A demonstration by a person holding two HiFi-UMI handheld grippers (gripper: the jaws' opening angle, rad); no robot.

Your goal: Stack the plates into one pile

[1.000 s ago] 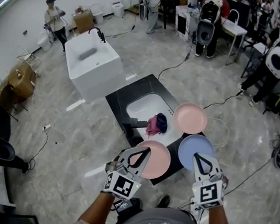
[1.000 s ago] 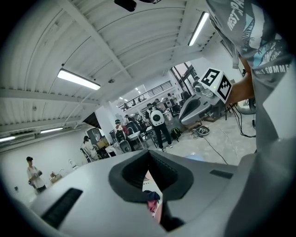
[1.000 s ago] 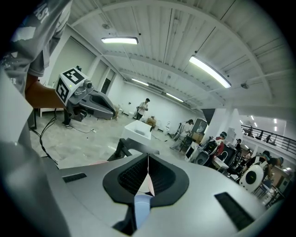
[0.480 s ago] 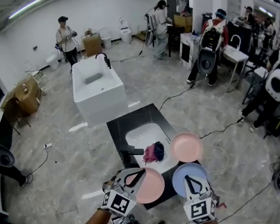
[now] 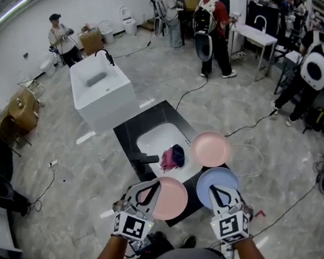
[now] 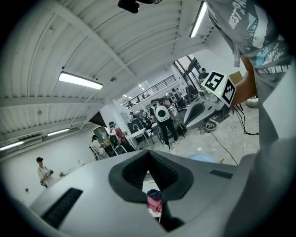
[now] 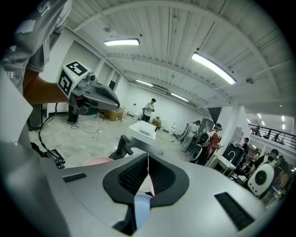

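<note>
Three plates lie on a black counter [image 5: 131,129] round a white sink [image 5: 157,142]. A pink plate [image 5: 168,198] sits at the near left, a blue plate [image 5: 216,186] at the near right, and a second pink plate [image 5: 210,148] behind the blue one. My left gripper [image 5: 155,184] hovers shut over the near pink plate's left rim, holding nothing. My right gripper [image 5: 215,190] hangs shut above the blue plate, also empty. Through the right gripper's jaws the blue plate [image 7: 141,208] and a pink plate [image 7: 147,185] show.
A pink and dark blue cloth [image 5: 171,155] lies in the sink beside a black faucet [image 5: 147,159]. A white bathtub [image 5: 102,82] stands behind the counter. Cables run over the marble floor, and several people stand at the far side of the room.
The head view has swung, so the counter and plates sit a little further left and higher. Both grippers stay shut above the near plates, with no plate moved.
</note>
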